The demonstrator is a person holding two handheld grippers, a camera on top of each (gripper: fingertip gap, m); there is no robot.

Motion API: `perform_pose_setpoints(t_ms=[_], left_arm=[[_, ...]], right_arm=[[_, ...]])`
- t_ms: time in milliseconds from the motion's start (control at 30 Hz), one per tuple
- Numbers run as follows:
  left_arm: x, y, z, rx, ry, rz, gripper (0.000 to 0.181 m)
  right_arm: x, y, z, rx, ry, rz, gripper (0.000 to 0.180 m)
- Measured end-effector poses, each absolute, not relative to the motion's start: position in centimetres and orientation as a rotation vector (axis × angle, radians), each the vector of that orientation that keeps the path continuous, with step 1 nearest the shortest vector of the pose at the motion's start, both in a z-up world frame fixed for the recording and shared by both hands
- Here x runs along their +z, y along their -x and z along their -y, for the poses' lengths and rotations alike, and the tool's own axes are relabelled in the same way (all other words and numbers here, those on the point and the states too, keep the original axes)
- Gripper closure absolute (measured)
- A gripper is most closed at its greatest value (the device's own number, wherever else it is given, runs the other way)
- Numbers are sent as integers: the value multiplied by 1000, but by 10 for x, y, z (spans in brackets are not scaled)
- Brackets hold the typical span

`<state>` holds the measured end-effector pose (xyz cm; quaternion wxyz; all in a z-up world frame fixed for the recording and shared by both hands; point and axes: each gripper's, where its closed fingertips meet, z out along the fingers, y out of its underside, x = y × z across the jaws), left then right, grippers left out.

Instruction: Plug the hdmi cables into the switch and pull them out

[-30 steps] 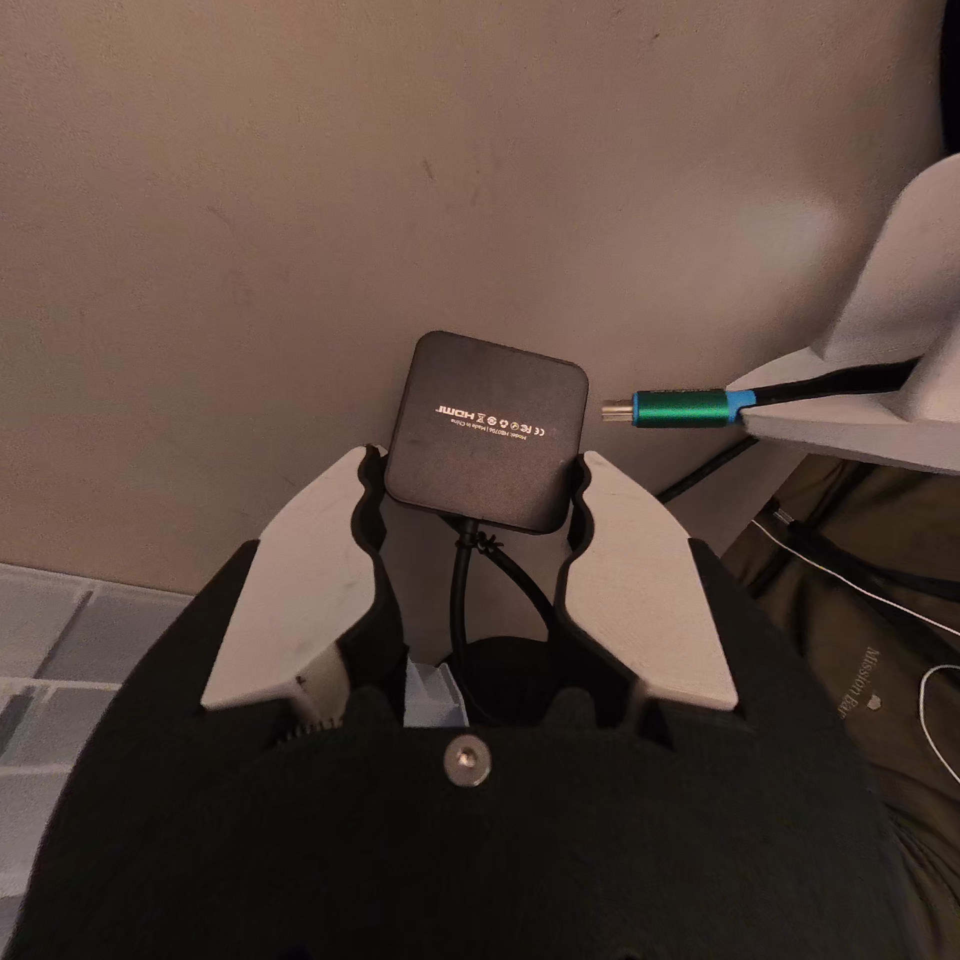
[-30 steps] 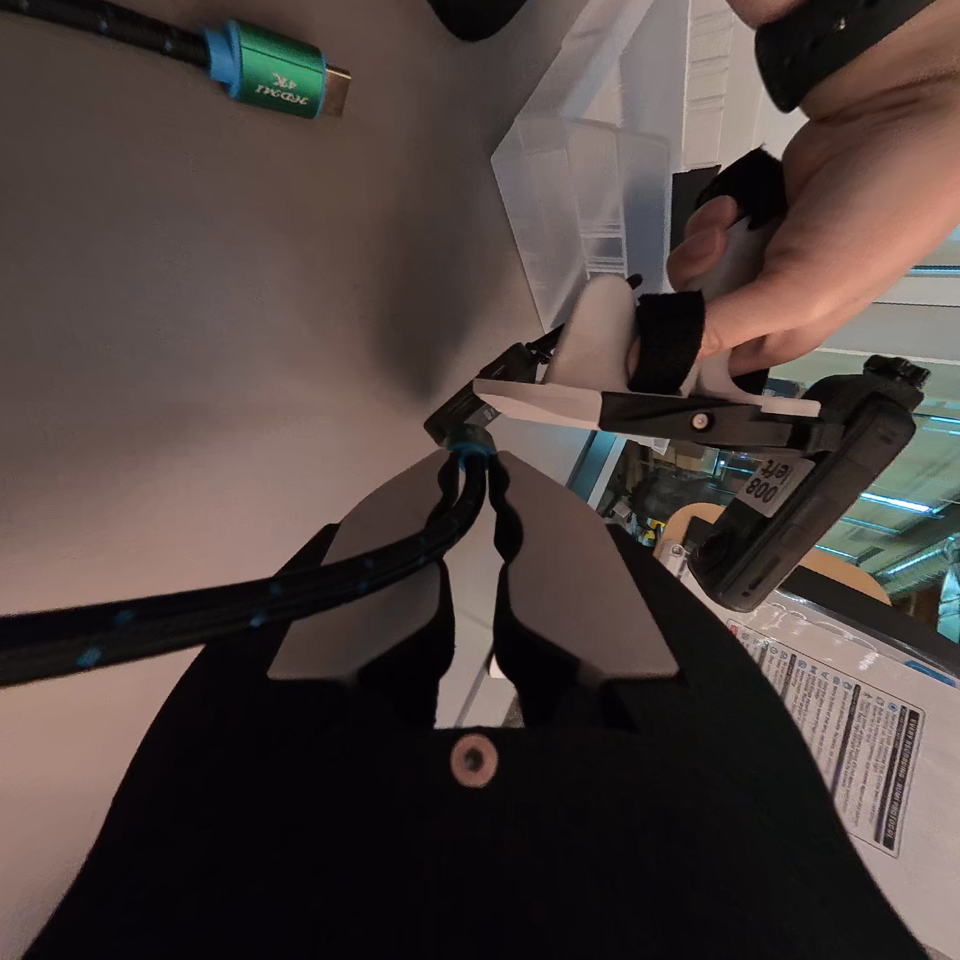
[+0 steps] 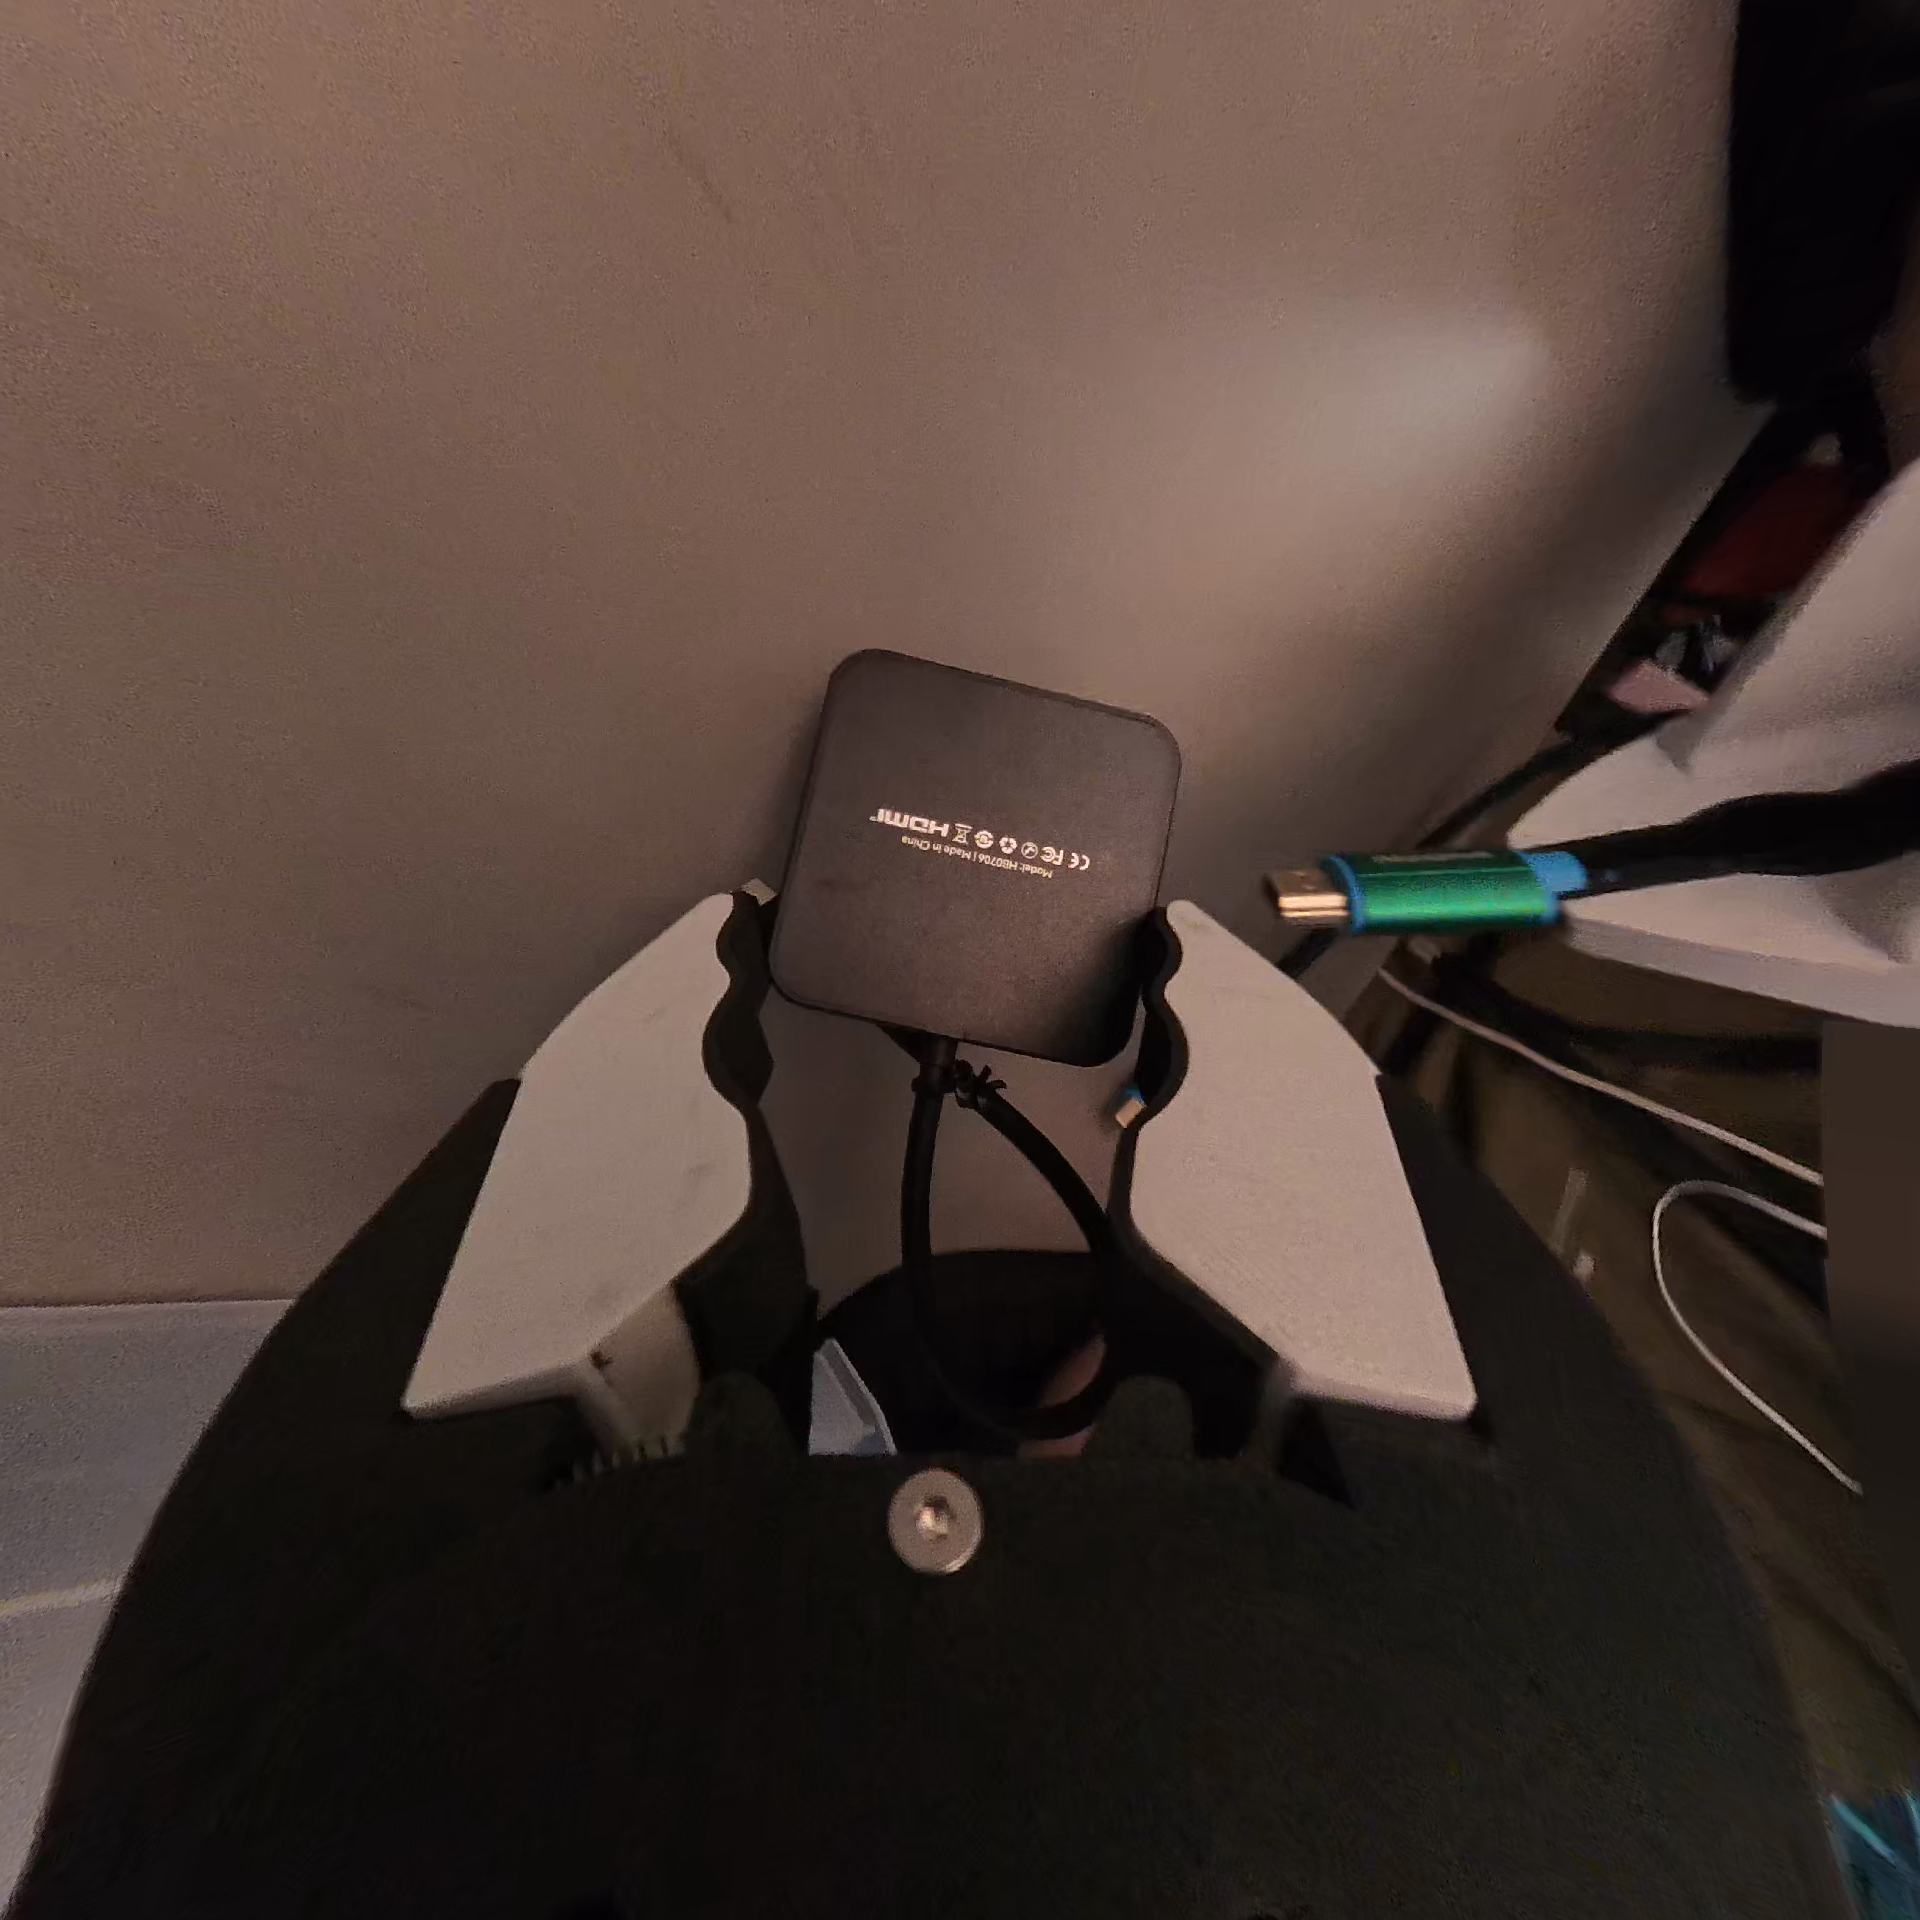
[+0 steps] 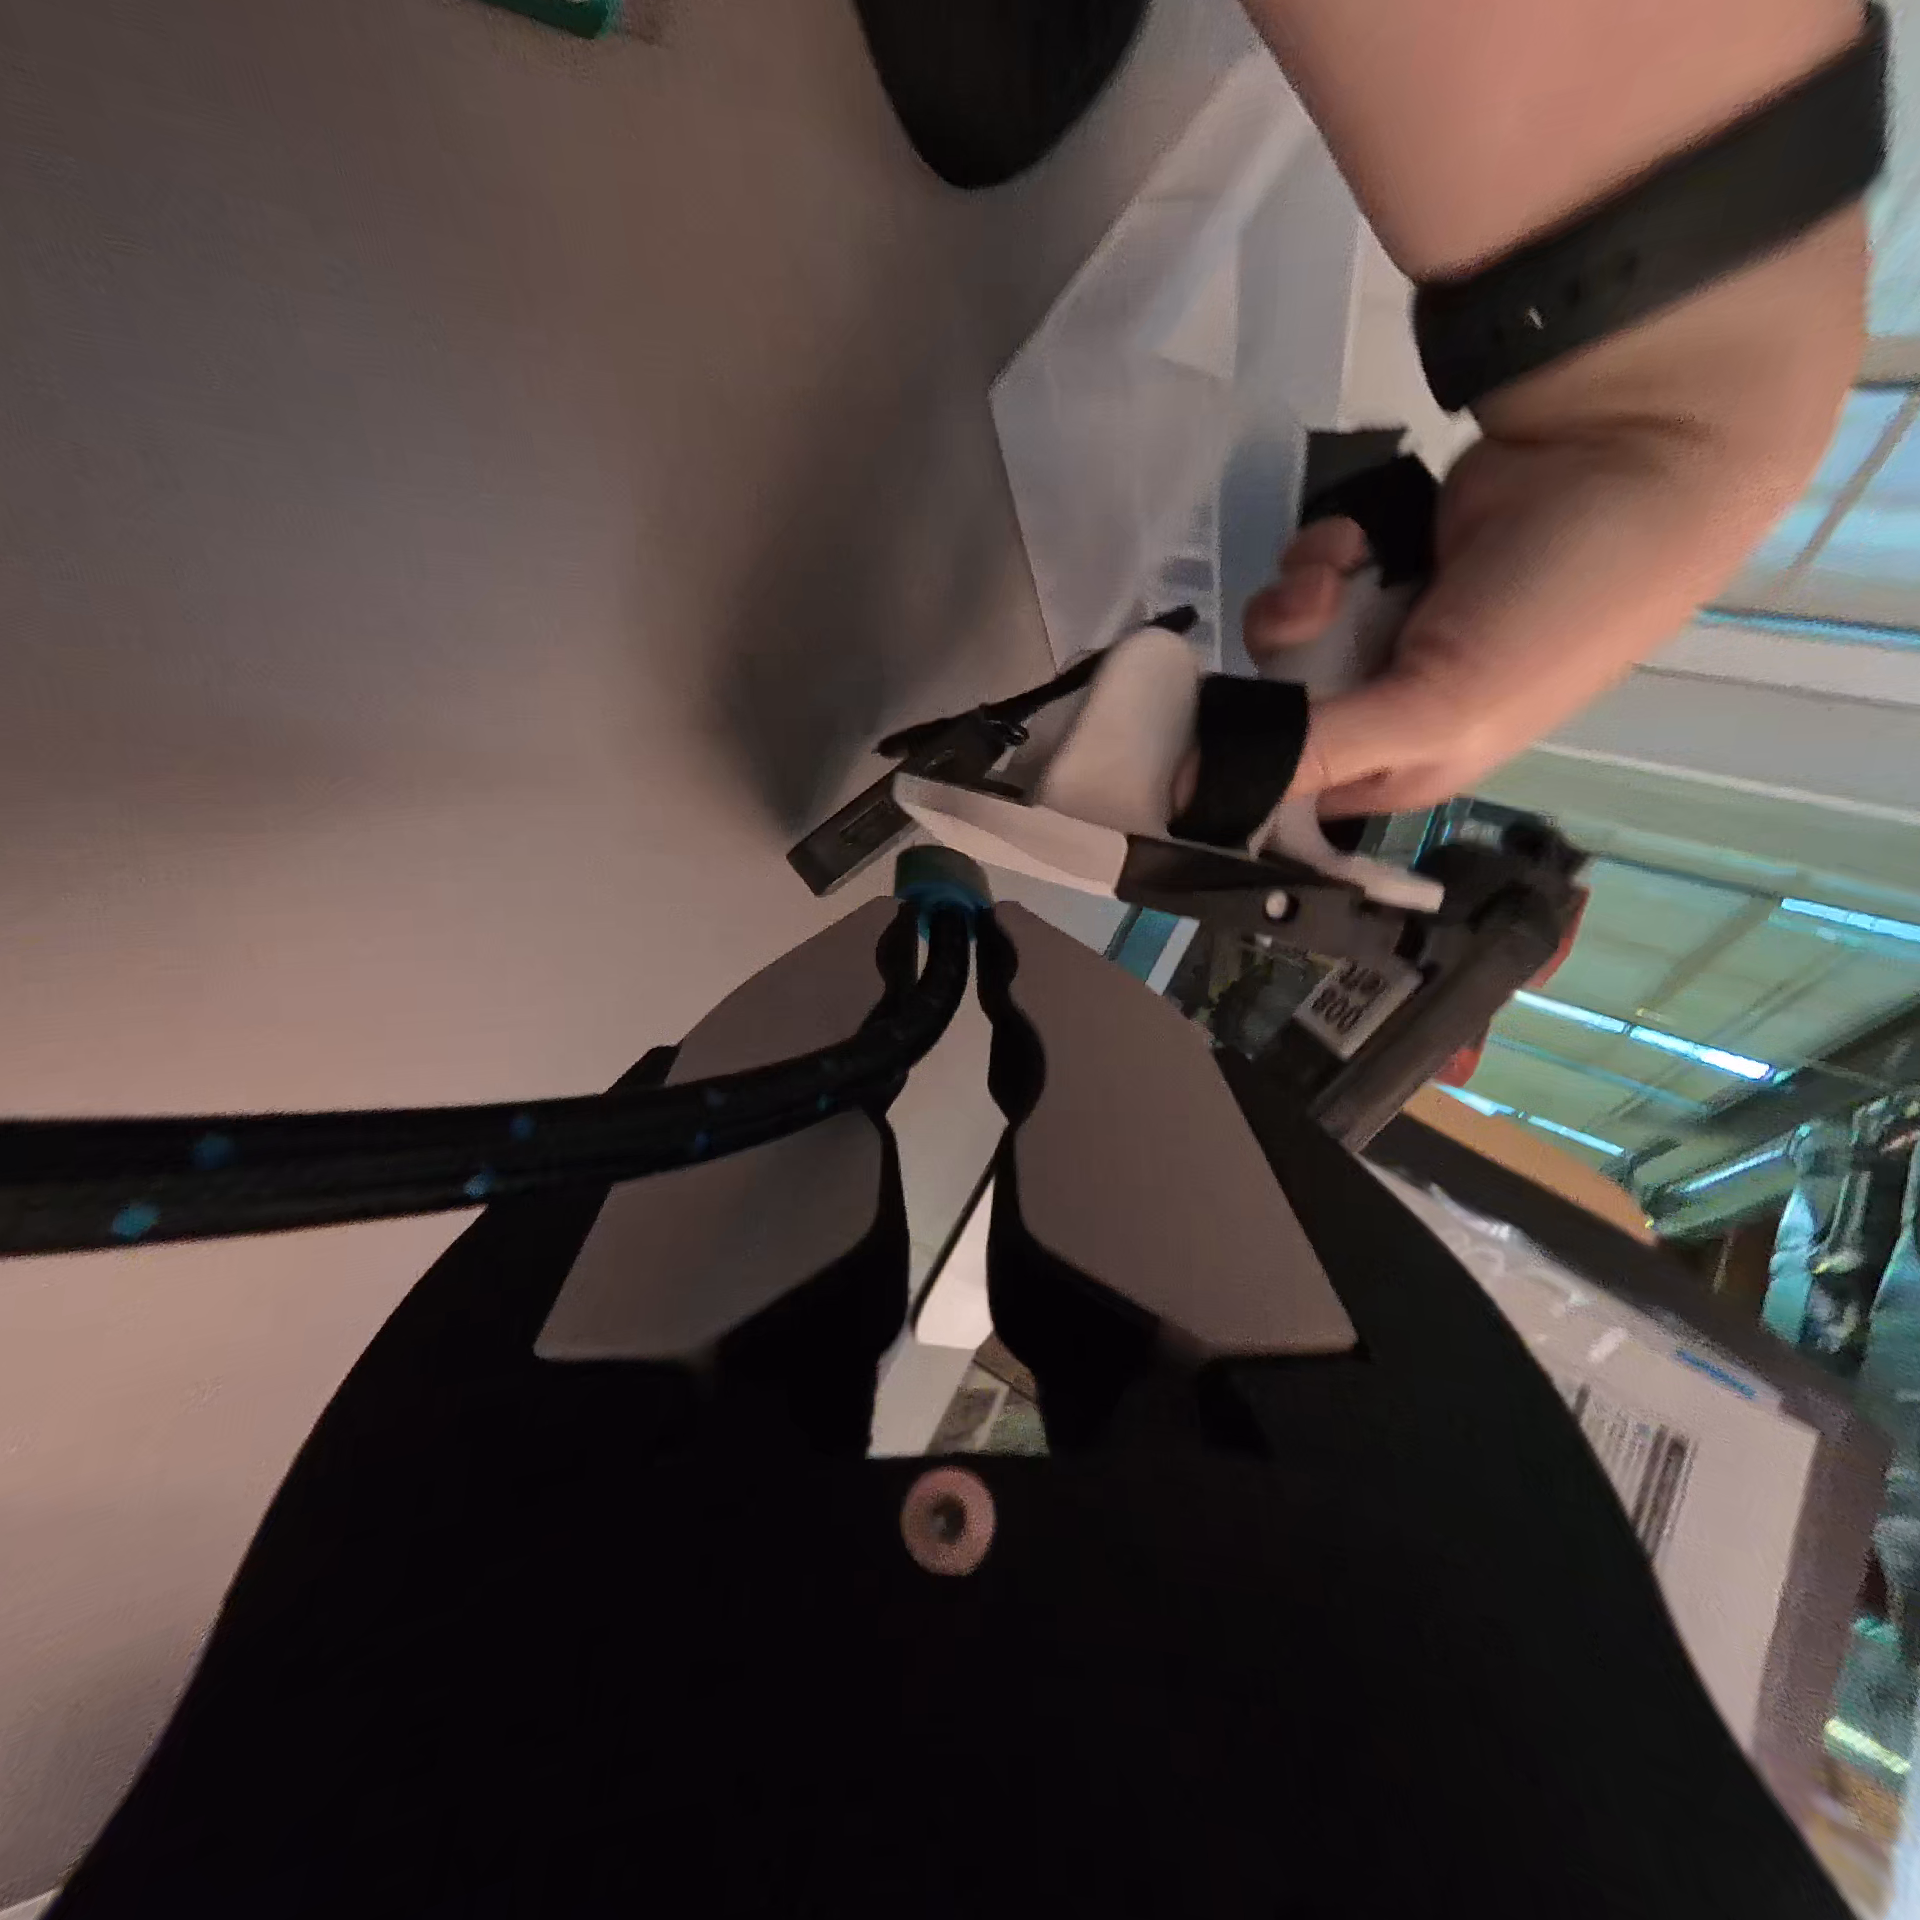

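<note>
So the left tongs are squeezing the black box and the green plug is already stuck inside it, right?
Not quite. The left tongs do squeeze the black HDMI switch, but the green HDMI plug sits apart beside it, not inside, as the left wrist view shows.

pale tabletop (image 3: 520, 416), clear plastic bin (image 4: 1164, 416), thin white wire (image 3: 1714, 1247), white box (image 4: 1662, 1475)

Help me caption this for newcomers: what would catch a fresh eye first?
The black square switch, clamped in the left claw at the middle of the left wrist view. To its right, the green and blue HDMI plug points at the switch's side with a gap between them; the right claw grips its braided black cable.
</note>
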<state>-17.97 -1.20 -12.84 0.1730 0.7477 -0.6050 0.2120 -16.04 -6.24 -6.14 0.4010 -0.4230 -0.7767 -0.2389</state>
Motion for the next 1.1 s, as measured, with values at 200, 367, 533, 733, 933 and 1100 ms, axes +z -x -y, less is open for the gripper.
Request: perform_pose_setpoints(t_ms=[200, 367, 533, 733, 933, 1100], left_arm=[[-114, 153, 6, 749, -2226, 1702, 111], [-109, 134, 0, 903, -2246, 1679, 111], [-76, 108, -1, 1253, -2222, 1647, 112], [-18, 81, -15, 1799, -2193, 1552, 112], [60, 73, -22, 2479, -2041, 1524, 112], [118, 87, -1, 2912, -1887, 1706, 112]], right_arm=[[-27, 125, 53, -483, 1200, 1748, 168], [-6, 103, 44, -455, 1263, 1599, 168], [31, 88, 39, -406, 1283, 1382, 168], [78, 75, 39, -306, 1253, 1103, 168], [121, 65, 52, -155, 1176, 873, 168], [148, 71, 73, 18, 1082, 795, 169]])
